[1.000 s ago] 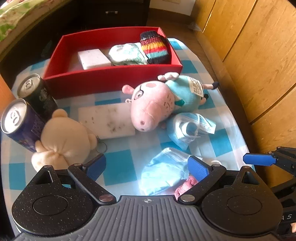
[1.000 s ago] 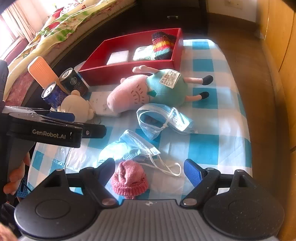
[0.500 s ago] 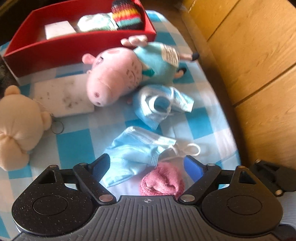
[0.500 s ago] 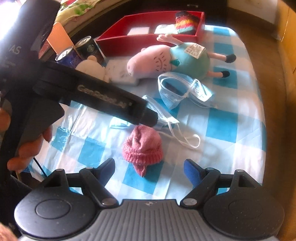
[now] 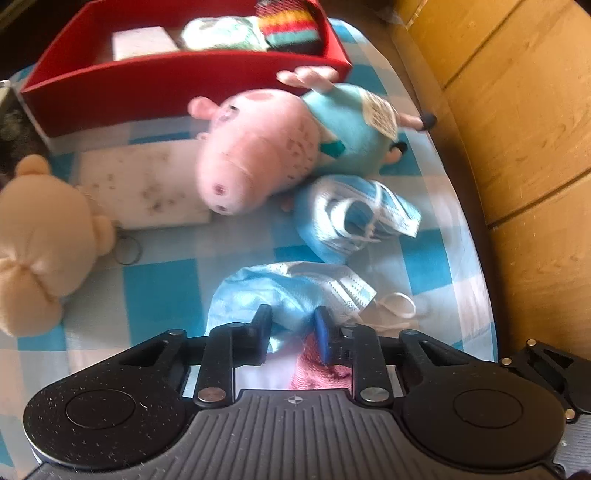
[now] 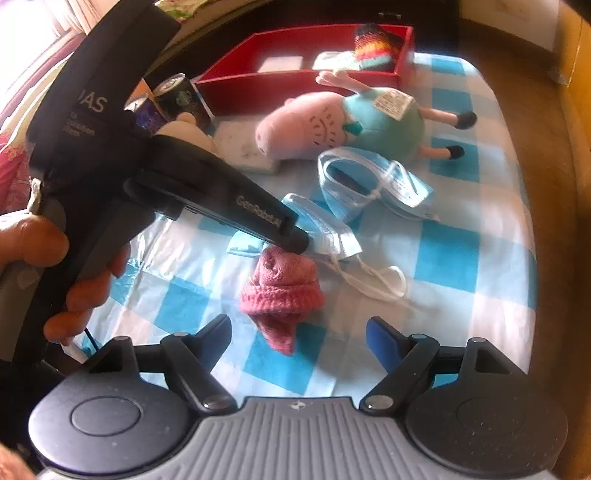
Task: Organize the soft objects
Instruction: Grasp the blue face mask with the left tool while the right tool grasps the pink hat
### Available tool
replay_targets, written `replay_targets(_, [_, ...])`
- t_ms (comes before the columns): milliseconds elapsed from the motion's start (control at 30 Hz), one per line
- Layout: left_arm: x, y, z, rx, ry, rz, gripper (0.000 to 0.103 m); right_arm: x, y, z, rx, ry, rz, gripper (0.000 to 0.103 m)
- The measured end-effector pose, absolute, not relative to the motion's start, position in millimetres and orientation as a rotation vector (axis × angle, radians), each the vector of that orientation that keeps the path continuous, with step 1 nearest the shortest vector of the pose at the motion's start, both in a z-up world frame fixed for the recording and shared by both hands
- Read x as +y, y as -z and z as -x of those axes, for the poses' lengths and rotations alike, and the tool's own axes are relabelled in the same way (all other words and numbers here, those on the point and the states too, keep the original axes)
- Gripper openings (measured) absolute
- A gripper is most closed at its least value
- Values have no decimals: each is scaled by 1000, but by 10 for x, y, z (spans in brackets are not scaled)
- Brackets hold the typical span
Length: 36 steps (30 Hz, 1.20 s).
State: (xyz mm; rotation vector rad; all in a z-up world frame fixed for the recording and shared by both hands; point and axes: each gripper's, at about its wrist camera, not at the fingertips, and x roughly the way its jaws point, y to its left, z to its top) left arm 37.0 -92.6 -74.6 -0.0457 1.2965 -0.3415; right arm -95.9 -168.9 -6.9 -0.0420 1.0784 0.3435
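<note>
My left gripper (image 5: 291, 334) has closed on a pink knit hat (image 5: 321, 369) at the near edge of the checked cloth; the right wrist view shows its tip (image 6: 295, 240) on the hat's top (image 6: 282, 284). A blue face mask (image 5: 291, 291) lies just beyond the hat. A second mask (image 5: 354, 218) lies further back. A pink pig plush (image 5: 280, 147) lies in front of the red box (image 5: 177, 88). A beige bear (image 5: 40, 236) sits at the left. My right gripper (image 6: 299, 332) is open and empty, near the hat.
The red box holds a white sponge (image 5: 144, 42), a pale cloth (image 5: 221, 33) and a striped knit piece (image 5: 288, 26). A white sponge (image 5: 147, 188) lies on the cloth. Two cans (image 6: 173, 99) stand at the left. Wooden cabinets (image 5: 517, 110) run along the right.
My left gripper moved right and down over the masks and its jaws closed on the pink hat. My right gripper pulled back slightly and stayed open.
</note>
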Motion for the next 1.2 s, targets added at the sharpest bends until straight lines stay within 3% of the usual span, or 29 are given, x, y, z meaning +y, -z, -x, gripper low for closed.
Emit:
replay_targets(467, [-337, 461, -321, 1220, 277, 166, 17, -1377, 315, 665, 1064, -299, 128, 58])
replay_targets(633, [-291, 459, -338, 1226, 272, 167, 17, -1362, 387, 602, 1097, -277, 124, 41])
replay_targets(667, [-299, 460, -333, 1225, 270, 162, 17, -1358, 392, 601, 1098, -276, 125, 32])
replay_targets(700, [-298, 458, -330, 1227, 272, 160, 18, -1347, 394, 598, 1102, -272, 131, 28])
replay_targets(1200, [-293, 531, -229, 1255, 267, 114, 18, -1657, 167, 683, 1093, -270, -20, 13])
